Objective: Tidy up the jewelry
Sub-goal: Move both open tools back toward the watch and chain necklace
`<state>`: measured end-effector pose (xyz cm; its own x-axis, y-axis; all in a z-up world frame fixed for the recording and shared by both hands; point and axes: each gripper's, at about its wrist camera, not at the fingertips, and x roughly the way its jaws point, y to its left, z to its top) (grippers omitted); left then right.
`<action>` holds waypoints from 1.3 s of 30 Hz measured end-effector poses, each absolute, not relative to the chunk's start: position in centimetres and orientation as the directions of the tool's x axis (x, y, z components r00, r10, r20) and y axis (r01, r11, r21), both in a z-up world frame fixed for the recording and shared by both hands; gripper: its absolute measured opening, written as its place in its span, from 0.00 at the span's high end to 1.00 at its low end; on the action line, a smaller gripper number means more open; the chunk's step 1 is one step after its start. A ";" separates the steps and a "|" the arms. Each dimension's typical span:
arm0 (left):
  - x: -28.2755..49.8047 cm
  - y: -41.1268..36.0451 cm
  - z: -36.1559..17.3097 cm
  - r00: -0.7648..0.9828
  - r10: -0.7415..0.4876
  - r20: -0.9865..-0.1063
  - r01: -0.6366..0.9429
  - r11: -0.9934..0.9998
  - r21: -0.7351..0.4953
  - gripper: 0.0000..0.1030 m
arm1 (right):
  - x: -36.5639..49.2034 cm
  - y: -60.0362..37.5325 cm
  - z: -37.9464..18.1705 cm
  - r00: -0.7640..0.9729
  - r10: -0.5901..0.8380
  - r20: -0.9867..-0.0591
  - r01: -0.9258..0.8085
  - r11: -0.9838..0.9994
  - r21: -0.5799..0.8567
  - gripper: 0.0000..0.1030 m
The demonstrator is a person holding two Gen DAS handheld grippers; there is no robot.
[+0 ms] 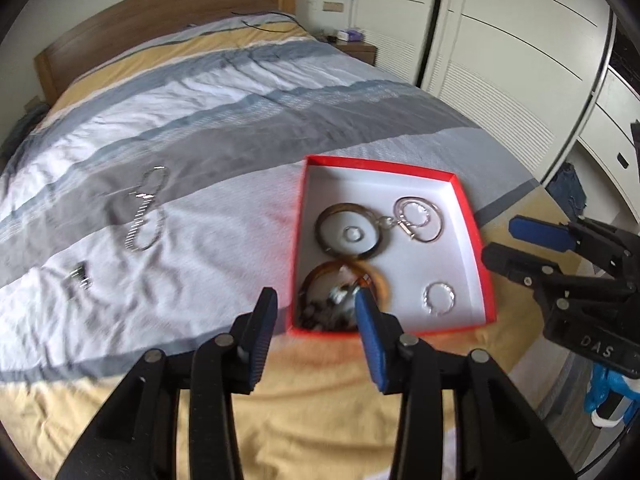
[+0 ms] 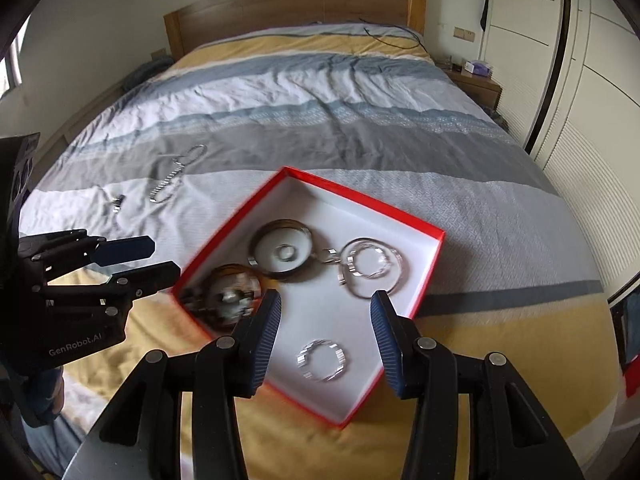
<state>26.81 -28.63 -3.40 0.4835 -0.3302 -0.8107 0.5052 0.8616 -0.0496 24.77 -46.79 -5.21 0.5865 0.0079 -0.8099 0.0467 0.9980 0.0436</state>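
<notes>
Bed (image 1: 224,92): striped cover, far end cut by the fisheye rim. Red box (image 1: 472,216) near the foot, white inside, holding bangles and rings; near-corner pile (image 1: 332,304) blurred, unreadable. Silver chain (image 1: 146,210) lies loose on the cover. Left tongs (image 1: 316,312) and right tongs (image 2: 326,312) apart, empty.

Two printed marks can be read, both on gripper bodies. At the lower right of the left wrist view, the black housing of the right gripper (image 1: 520,246) carries raised pale letters "DAS", tilted and running down toward the right edge. At the lower left of the right wrist view, the black body of the left gripper (image 2: 152,258) bears the brand "GenRobot.AI" in small grey letters, slanting slightly upward. Nothing else legible shows in either view
</notes>
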 end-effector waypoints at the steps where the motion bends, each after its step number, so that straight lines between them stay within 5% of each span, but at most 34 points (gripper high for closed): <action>1: 25.8 -27.4 -2.5 0.508 -0.313 -0.803 0.486 0.873 -0.033 0.62 | 23.9 -45.8 -4.5 0.596 0.021 -0.803 0.038 0.998 0.054 0.52; 19: 13.2 -11.2 6.2 0.704 -0.136 -0.697 0.215 0.976 0.026 0.62 | 11.9 -31.9 2.8 0.692 0.102 -0.715 -0.035 0.993 0.109 0.47; 39: 2.6 -4.2 11.1 0.832 -0.041 -0.553 0.070 0.997 0.030 0.59 | 3.1 -26.0 8.3 0.788 0.077 -0.611 -0.029 0.996 0.088 0.42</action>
<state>2.60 -4.15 11.10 0.8320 -0.0413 -0.5532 0.0695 0.9971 0.0302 3.12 -26.02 8.30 0.7880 0.0772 -0.6108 -0.0290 0.9957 0.0884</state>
